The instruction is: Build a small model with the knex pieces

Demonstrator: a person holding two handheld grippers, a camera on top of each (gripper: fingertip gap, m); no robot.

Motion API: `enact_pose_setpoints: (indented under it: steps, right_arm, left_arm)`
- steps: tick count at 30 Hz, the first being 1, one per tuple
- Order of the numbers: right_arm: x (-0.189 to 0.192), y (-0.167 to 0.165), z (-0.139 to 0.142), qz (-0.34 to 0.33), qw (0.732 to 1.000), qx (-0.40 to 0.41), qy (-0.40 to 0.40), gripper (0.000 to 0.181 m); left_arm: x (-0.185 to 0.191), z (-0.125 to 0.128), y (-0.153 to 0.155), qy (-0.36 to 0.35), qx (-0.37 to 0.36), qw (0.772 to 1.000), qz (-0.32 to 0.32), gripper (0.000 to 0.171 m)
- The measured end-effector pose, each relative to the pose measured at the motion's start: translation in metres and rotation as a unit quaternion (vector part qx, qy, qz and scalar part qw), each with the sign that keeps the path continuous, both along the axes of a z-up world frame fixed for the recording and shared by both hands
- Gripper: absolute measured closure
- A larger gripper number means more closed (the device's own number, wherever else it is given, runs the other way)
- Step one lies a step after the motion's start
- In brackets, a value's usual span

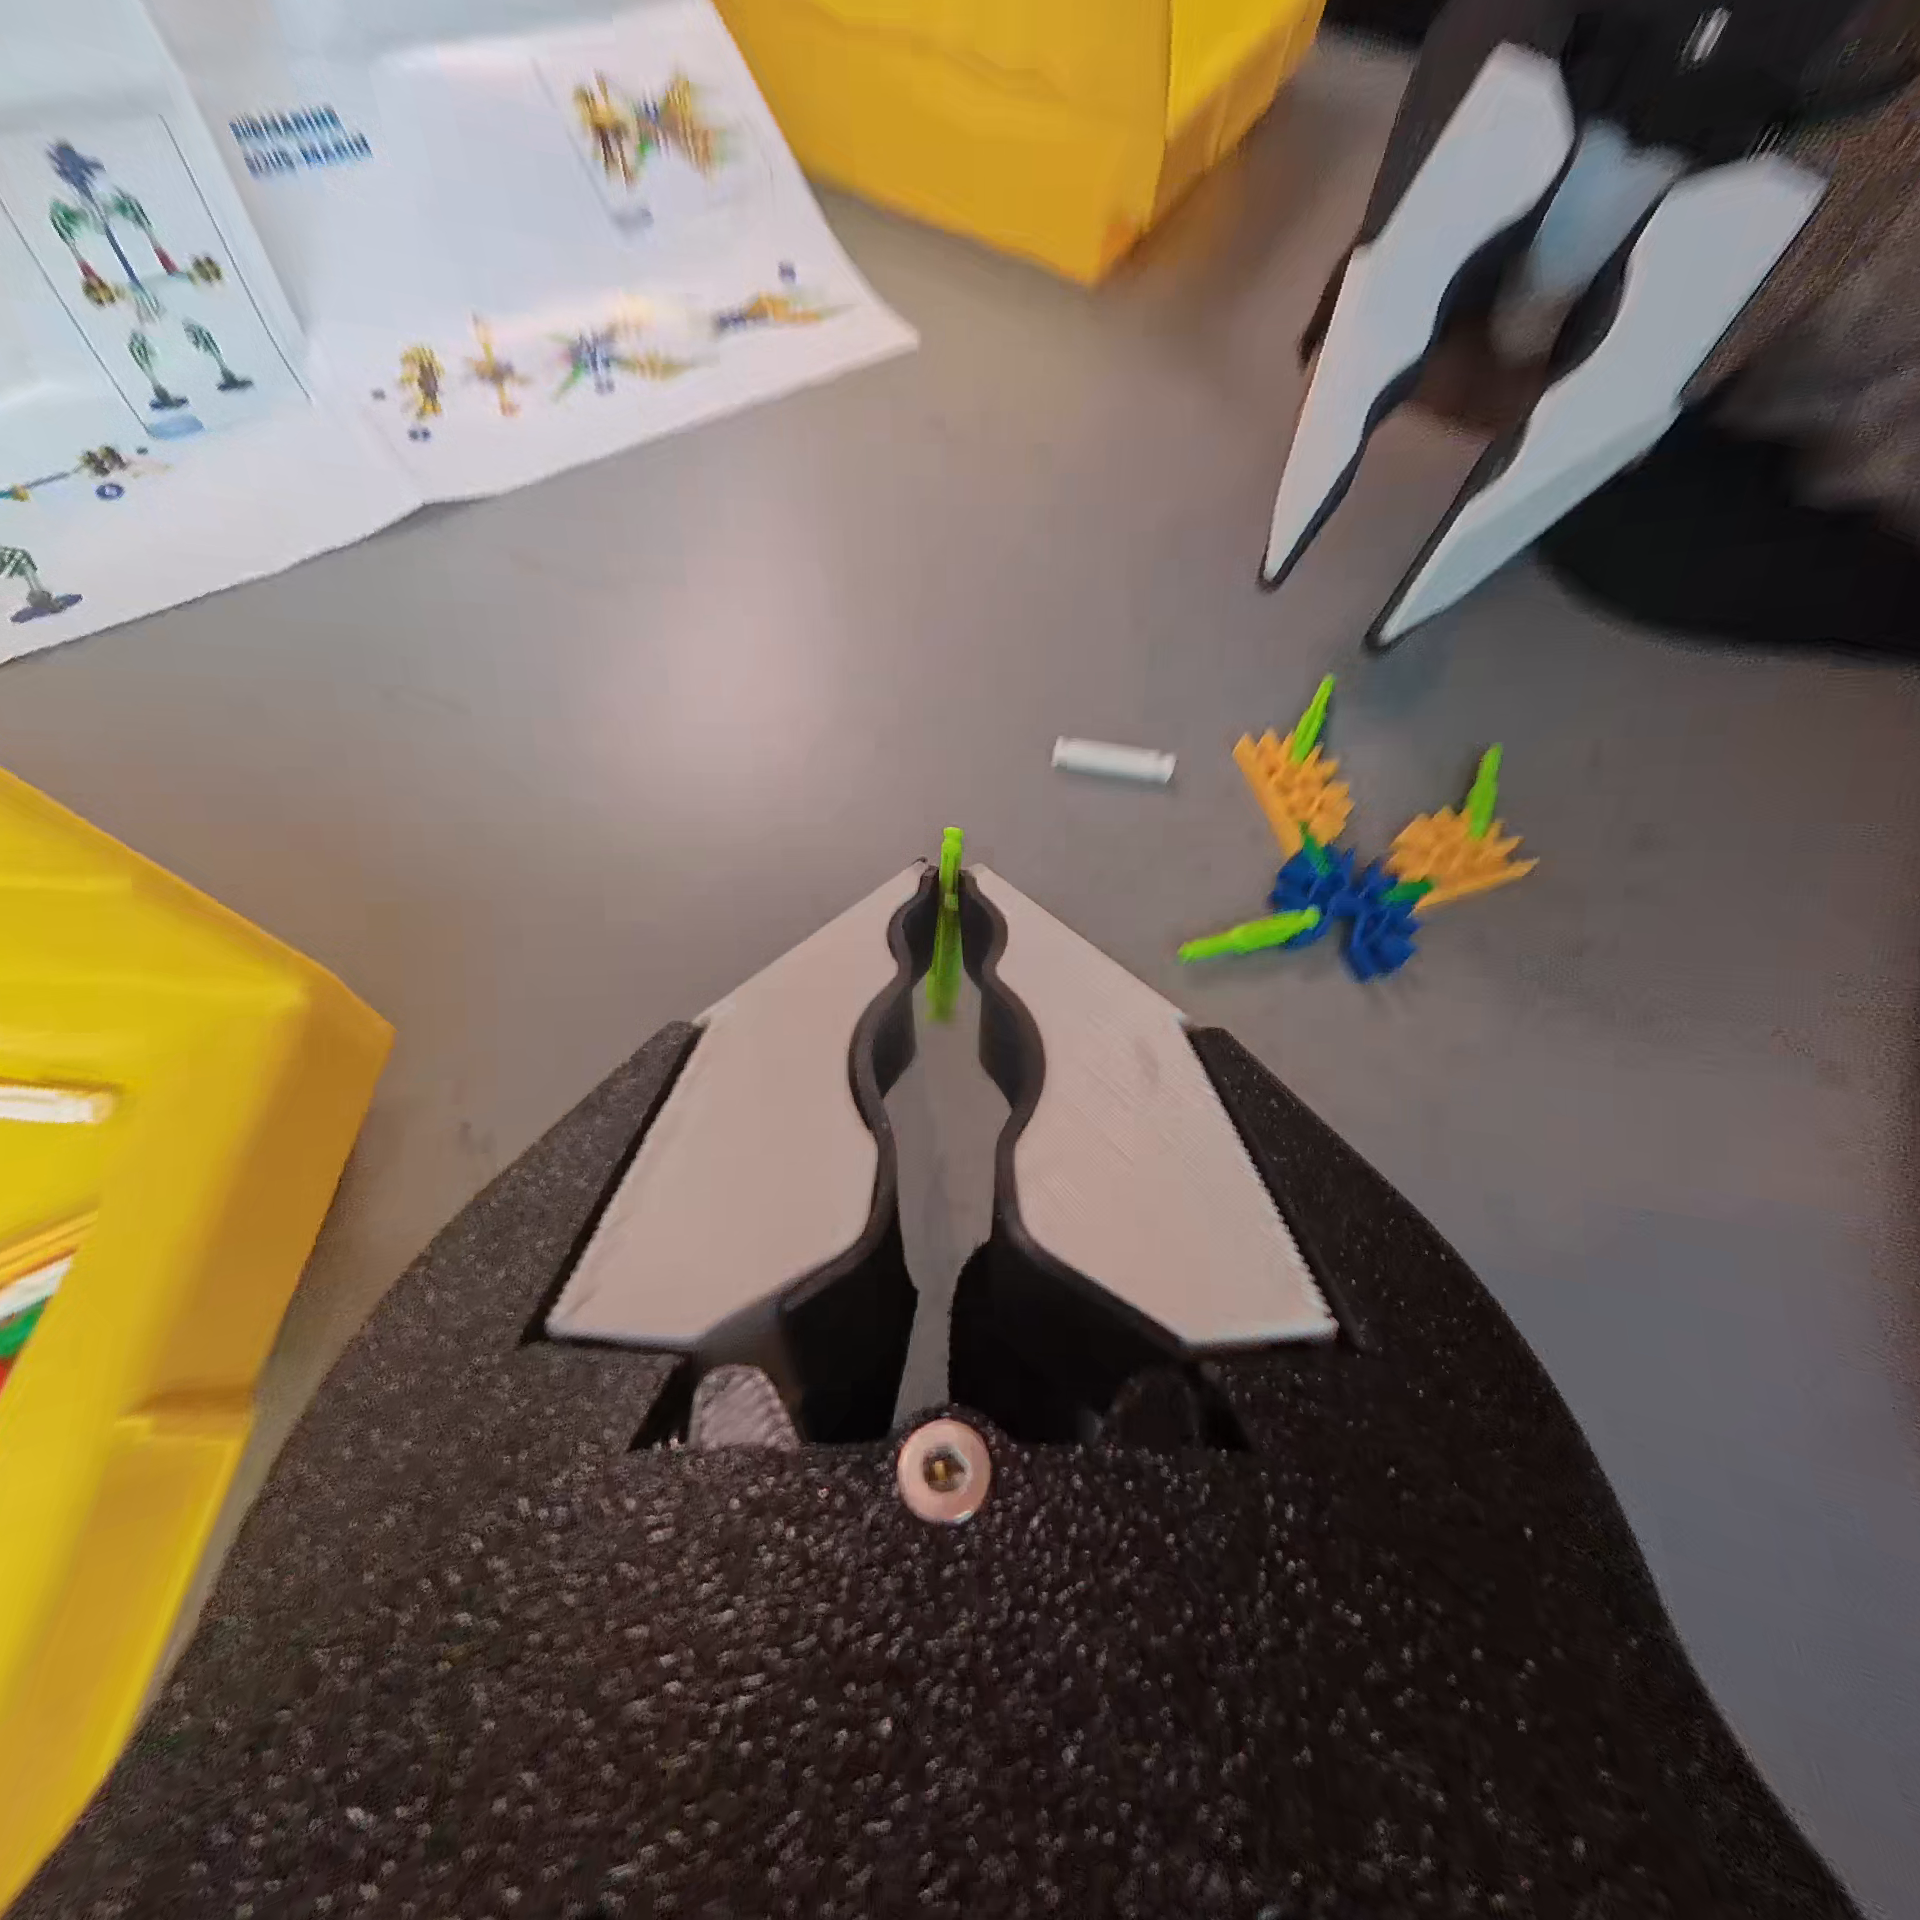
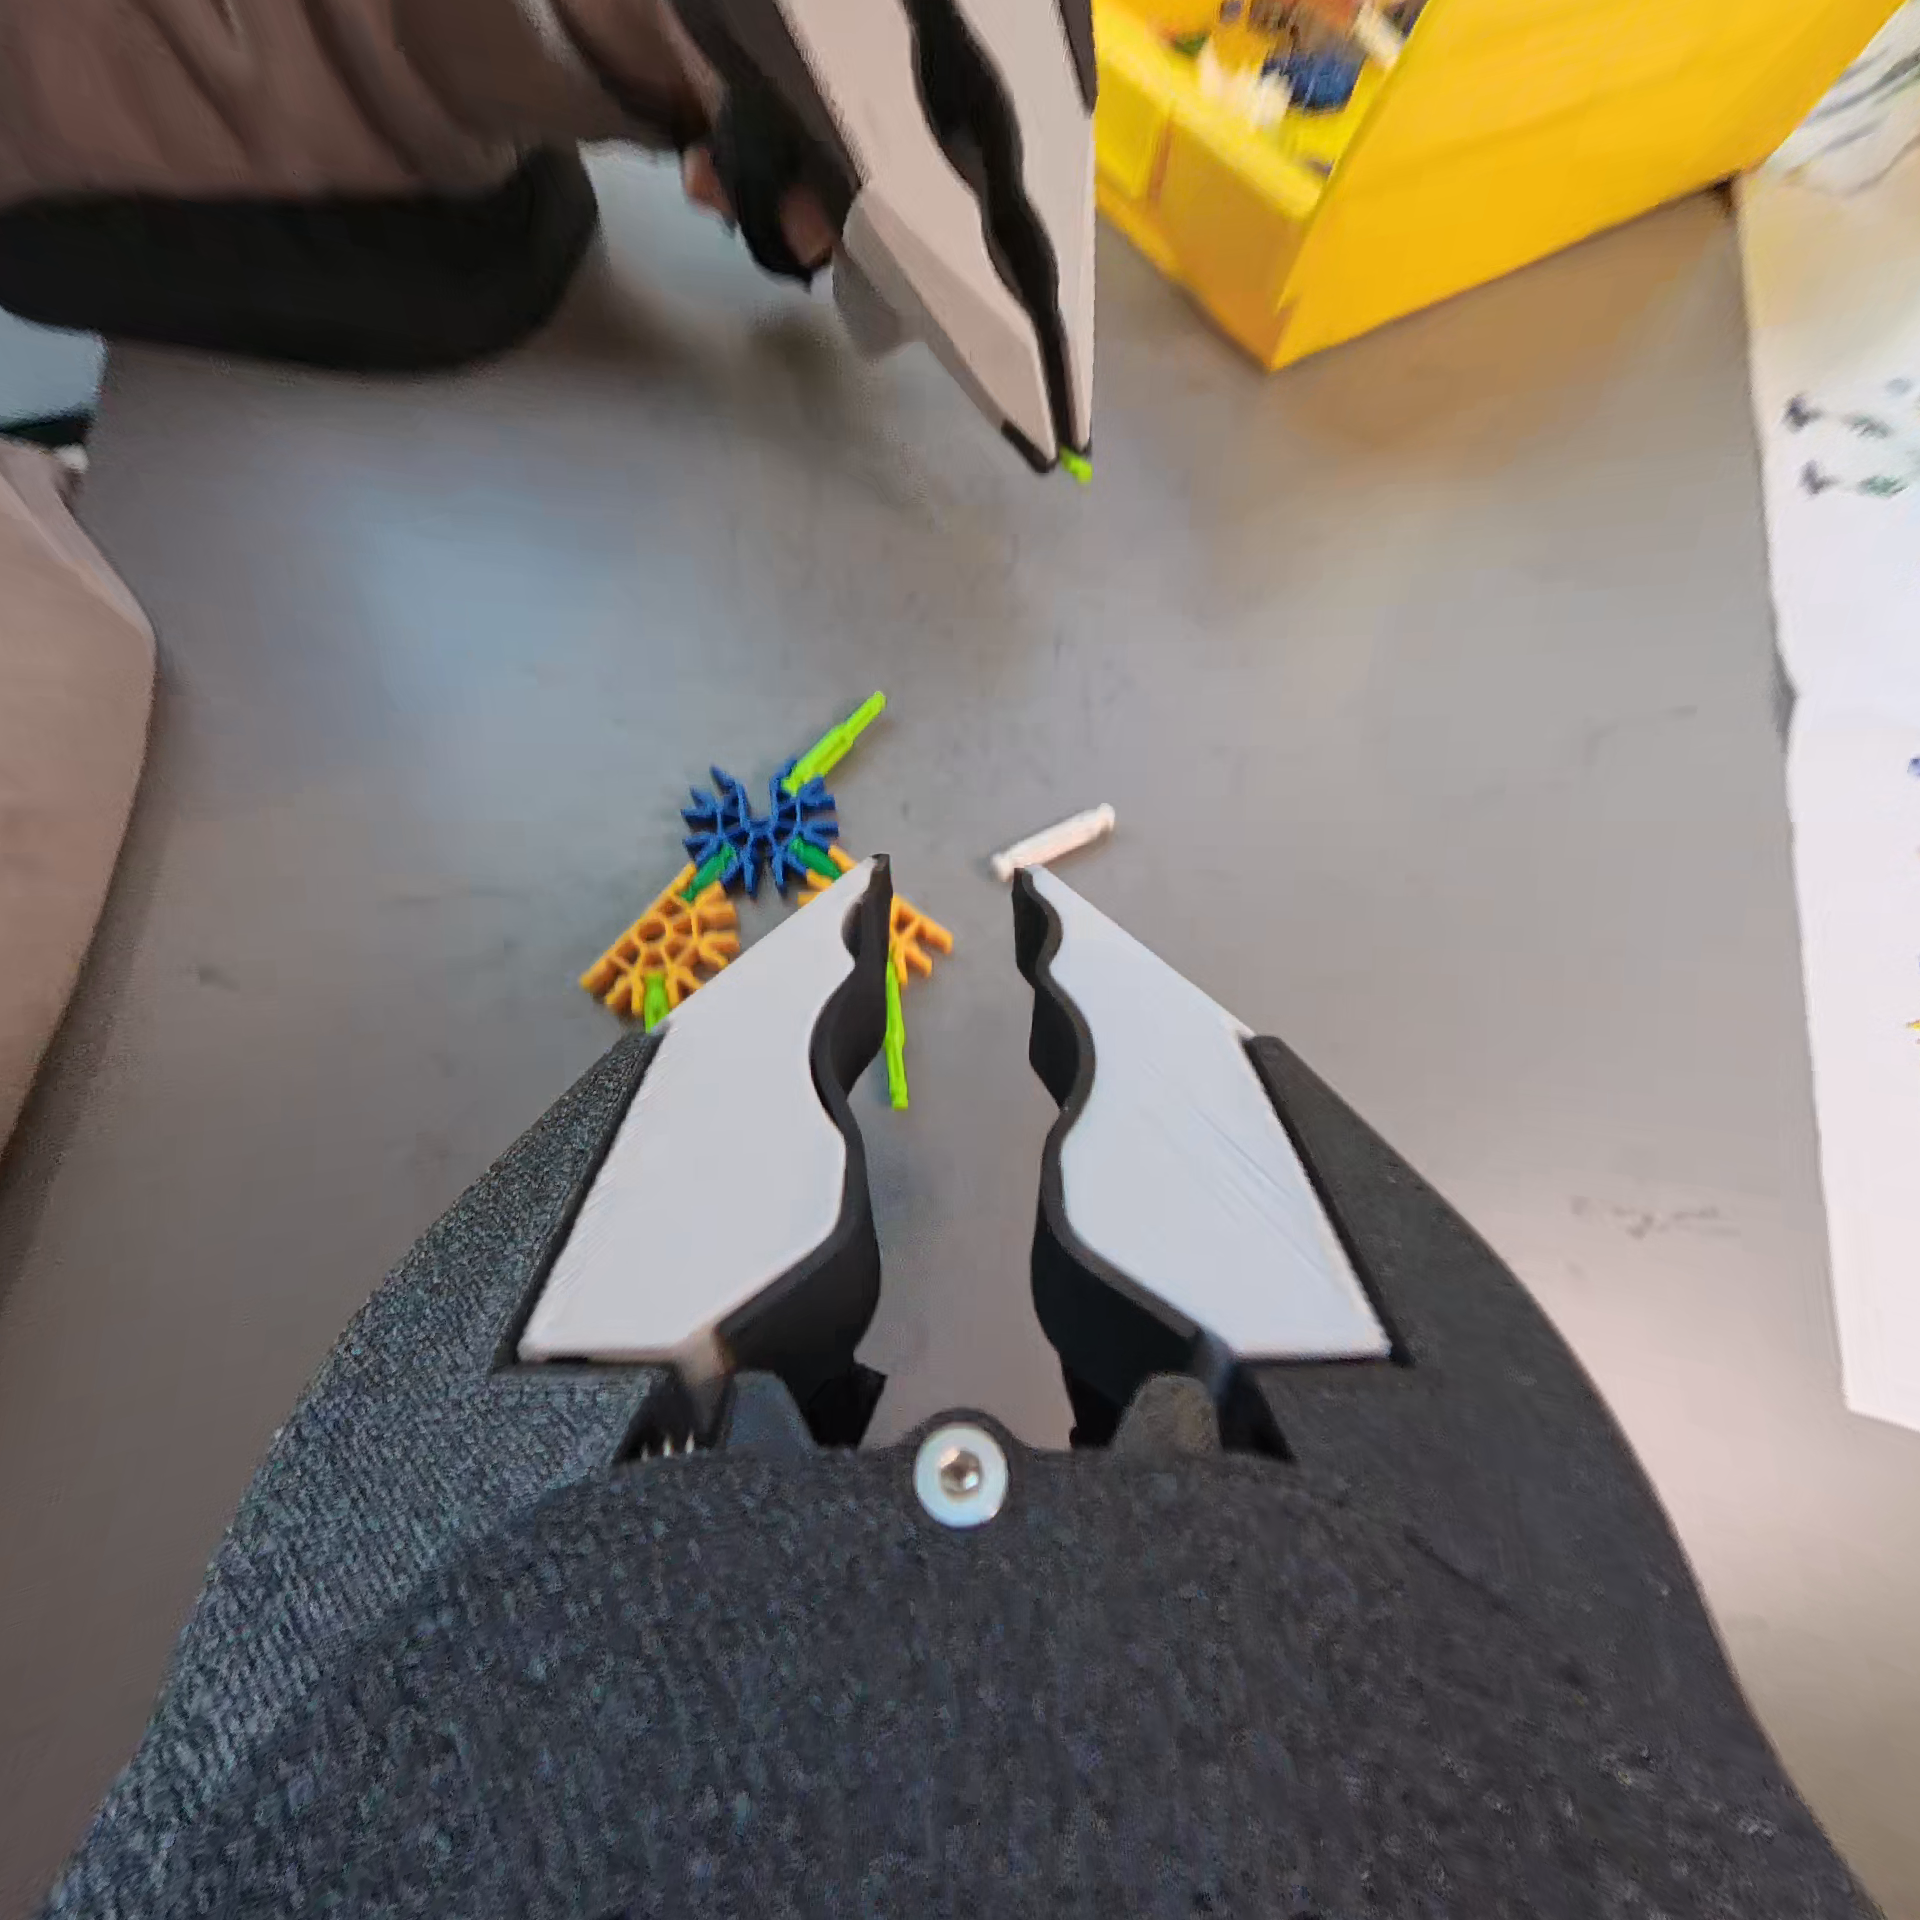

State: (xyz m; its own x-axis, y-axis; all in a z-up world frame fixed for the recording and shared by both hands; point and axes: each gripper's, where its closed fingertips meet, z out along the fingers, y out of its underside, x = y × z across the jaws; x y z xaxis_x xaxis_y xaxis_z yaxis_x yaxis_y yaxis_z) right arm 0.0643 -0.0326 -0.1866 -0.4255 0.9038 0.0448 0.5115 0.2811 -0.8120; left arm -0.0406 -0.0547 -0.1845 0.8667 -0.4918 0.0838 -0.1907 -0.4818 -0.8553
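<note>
Two grippers work over a grey table (image 1: 623,727), and the small assembly (image 1: 1351,883) of blue and orange connectors with green rods lying on it is the landmark. The left gripper (image 1: 948,873) is pressed together on a short green rod (image 1: 945,935), which stands between the fingertips with its end poking out; it hangs apart from the assembly, on the side where a loose white rod (image 1: 1112,762) lies. The right gripper (image 2: 951,868) is spread and holds nothing, hovering just above the assembly's orange connectors, one fingertip over them and the other near the white rod (image 2: 1051,836).

Judging from this, a sound grip on the assembly would take the blue hub, keeping clear of the thin green rods, which look easily knocked. Yellow bins (image 1: 987,125) and an instruction sheet (image 1: 416,312) lie well beyond the assembly.
</note>
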Motion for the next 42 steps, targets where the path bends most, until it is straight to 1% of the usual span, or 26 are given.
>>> enact_pose_setpoints:
  steps: [1,2,3,5,6,7,8,10,12,13,15,19,22,24,28,31,32,34,37,38,42]
  right_arm:
    - [-0.007,-0.004,0.014,-0.004,0.999,-0.02,0.036,0.159]
    - [-0.014,-0.01,0.027,-0.005,0.996,-0.044,0.072,0.159]
    - [-0.021,-0.016,0.04,-0.008,0.992,-0.068,0.103,0.159]
    - [-0.034,-0.026,0.058,-0.016,0.982,-0.114,0.147,0.157]
    - [-0.039,-0.031,0.065,-0.018,0.977,-0.138,0.159,0.156]
    - [-0.044,-0.035,0.071,-0.02,0.972,-0.161,0.169,0.155]
    - [-0.048,-0.041,0.075,-0.019,0.967,-0.184,0.176,0.154]
    - [-0.053,-0.052,0.081,-0.011,0.959,-0.221,0.177,0.154]
    - [-0.058,-0.056,0.082,-0.015,0.955,-0.234,0.18,0.154]
    - [-0.059,-0.056,0.083,-0.016,0.954,-0.237,0.183,0.159]
    - [-0.058,-0.05,0.085,-0.026,0.953,-0.231,0.194,0.174]
    - [-0.052,-0.043,0.088,-0.025,0.949,-0.241,0.201,0.177]
    - [-0.046,-0.034,0.091,-0.025,0.951,-0.224,0.21,0.178]
    - [-0.041,-0.03,0.091,-0.016,0.955,-0.214,0.207,0.178]
    - [-0.033,-0.026,0.083,-0.001,0.968,-0.162,0.191,0.178]
    - [-0.028,-0.027,0.071,0.018,0.98,-0.101,0.173,0.178]
    - [-0.027,-0.029,0.066,0.026,0.983,-0.078,0.166,0.178]
    - [-0.026,-0.038,0.055,0.046,0.987,-0.049,0.147,0.178]
    - [-0.026,-0.048,0.043,0.066,0.989,-0.021,0.129,0.178]
    - [-0.025,-0.049,0.039,0.072,0.99,-0.013,0.123,0.178]
    - [-0.023,-0.052,0.034,0.08,0.99,-0.01,0.113,0.178]
  left_arm:
    - [0.007,0.018,0.002,-0.07,0.024,0.997,0.005,0.168]
    - [0.015,0.037,0.003,-0.145,0.044,0.988,0.004,0.168]
    - [0.023,0.054,0.003,-0.215,0.059,0.975,-0.001,0.168]
    - [0.037,0.082,0.0,-0.327,0.084,0.941,-0.019,0.168]
    - [0.043,0.093,-0.001,-0.368,0.093,0.925,-0.028,0.168]
    - [0.048,0.1,-0.001,-0.394,0.098,0.913,-0.033,0.168]
    - [0.053,0.104,-0.002,-0.409,0.103,0.906,-0.035,0.168]
    - [0.061,0.107,-0.003,-0.416,0.112,0.901,-0.044,0.168]
    - [0.066,0.106,-0.005,-0.407,0.12,0.904,-0.049,0.168]
    - [0.065,0.105,-0.005,-0.401,0.121,0.907,-0.046,0.168]
    - [0.064,0.109,-0.007,-0.413,0.121,0.901,-0.052,0.168]
    - [0.057,0.111,-0.008,-0.414,0.126,0.9,-0.052,0.169]
    - [0.056,0.107,-0.011,-0.396,0.122,0.908,-0.059,0.169]
    - [0.059,0.099,-0.012,-0.364,0.114,0.922,-0.064,0.171]
    - [0.066,0.09,-0.016,-0.303,0.105,0.943,-0.085,0.17]
    - [0.062,0.077,-0.016,-0.228,0.097,0.965,-0.081,0.148]
    - [0.063,0.071,-0.017,-0.2,0.093,0.971,-0.088,0.147]
    - [0.071,0.058,-0.023,-0.143,0.081,0.98,-0.114,0.15]
    - [0.08,0.043,-0.03,-0.058,0.083,0.985,-0.139,0.164]
    - [0.081,0.04,-0.031,-0.04,0.083,0.986,-0.142,0.165]
    - [0.083,0.034,-0.035,-0.013,0.074,0.985,-0.155,0.167]
